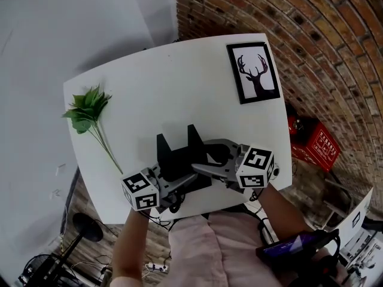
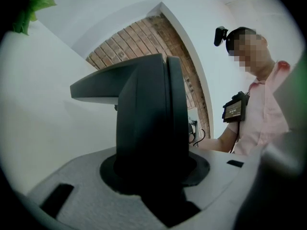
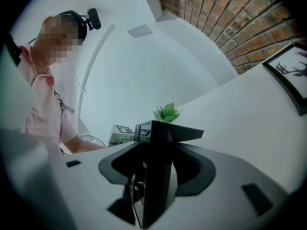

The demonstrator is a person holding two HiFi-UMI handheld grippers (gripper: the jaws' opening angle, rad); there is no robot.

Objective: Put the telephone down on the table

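Note:
A black telephone [image 1: 177,152] with two upright prongs hangs low over the front part of the white table [image 1: 179,82], gripped from both sides. My left gripper [image 1: 178,183] is shut on its left end, and in the left gripper view the dark body [image 2: 148,109] fills the gap between the grey jaws [image 2: 153,176]. From the right side my right gripper [image 1: 208,164] is shut on the other end; in the right gripper view a black edge of the phone [image 3: 163,143] stands between its jaws [image 3: 153,176]. Whether the phone touches the tabletop is hidden.
A framed deer picture [image 1: 253,72] lies at the table's far right corner. A green leafy sprig [image 1: 90,112] lies by the left edge. A red crate [image 1: 317,145] sits on the floor to the right, below the brick wall [image 1: 299,17].

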